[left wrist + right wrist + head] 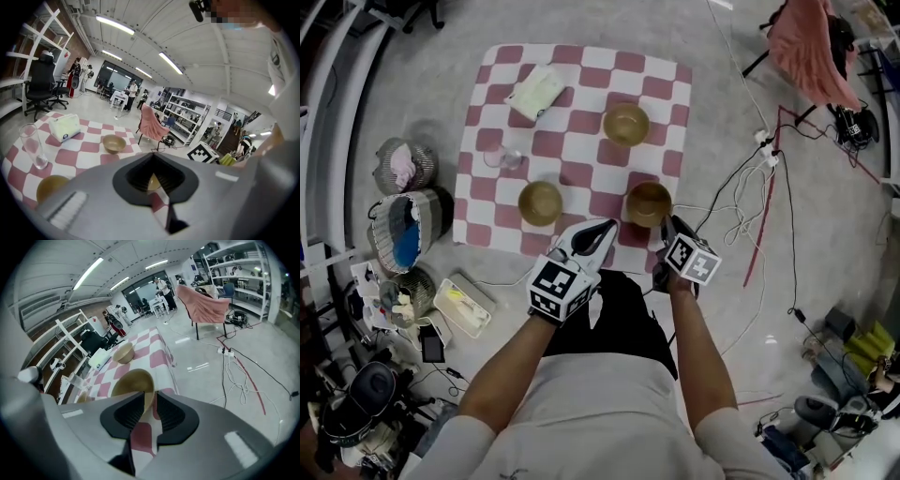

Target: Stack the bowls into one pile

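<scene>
Three tan bowls sit on a red-and-white checked cloth (572,150) on the floor: a far bowl (626,123), a near-left bowl (541,202) and a near-right bowl (648,202). My right gripper (668,225) is at the near-right bowl's right rim. In the right gripper view that bowl (131,383) fills the space ahead, and its rim runs into the narrow gap between the pads of the right gripper (150,395), which is shut on it. My left gripper (605,231) hovers between the two near bowls with its jaws shut and nothing in them (151,163).
On the cloth's left half stand a clear glass (502,157) and a white tissue pack (534,91). Baskets (403,230) and a white box (461,305) lie on the floor at left. Cables (750,216) trail at right, near a pink cloth on a chair (811,47).
</scene>
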### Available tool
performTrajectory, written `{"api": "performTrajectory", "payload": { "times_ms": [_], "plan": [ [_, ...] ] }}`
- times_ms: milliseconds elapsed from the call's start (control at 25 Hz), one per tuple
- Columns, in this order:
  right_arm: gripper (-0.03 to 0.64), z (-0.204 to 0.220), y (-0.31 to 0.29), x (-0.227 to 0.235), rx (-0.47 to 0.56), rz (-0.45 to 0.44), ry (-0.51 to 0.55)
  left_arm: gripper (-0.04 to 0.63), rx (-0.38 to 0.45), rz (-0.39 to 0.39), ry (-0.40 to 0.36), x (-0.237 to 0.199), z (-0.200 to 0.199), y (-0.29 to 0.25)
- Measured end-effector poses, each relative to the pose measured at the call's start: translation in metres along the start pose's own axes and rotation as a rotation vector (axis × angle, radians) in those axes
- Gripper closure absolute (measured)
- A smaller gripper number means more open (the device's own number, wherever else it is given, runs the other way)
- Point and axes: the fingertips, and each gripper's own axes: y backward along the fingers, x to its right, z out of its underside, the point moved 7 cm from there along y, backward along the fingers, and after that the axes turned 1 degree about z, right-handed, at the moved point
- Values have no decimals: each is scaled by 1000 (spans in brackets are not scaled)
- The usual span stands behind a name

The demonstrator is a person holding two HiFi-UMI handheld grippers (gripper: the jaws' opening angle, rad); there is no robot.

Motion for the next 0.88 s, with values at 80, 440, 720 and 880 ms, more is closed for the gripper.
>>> {"api": "performTrajectory", "payload": {
  "times_ms": [80, 440, 720, 880],
  "plan": [
    [548, 2, -6, 2, -13, 2, -18, 589, -9, -2, 8, -2, 4, -1],
    [594, 1, -21, 6, -68, 10, -82, 589, -31, -12, 22, -9, 14, 4],
    [594, -16, -14, -25, -91, -55, -37, 589, -13, -53, 35, -17, 12, 22],
    [594, -22, -16, -66, -110, -139, -1, 589, 8, -87, 40, -23, 7, 39]
  ]
}}
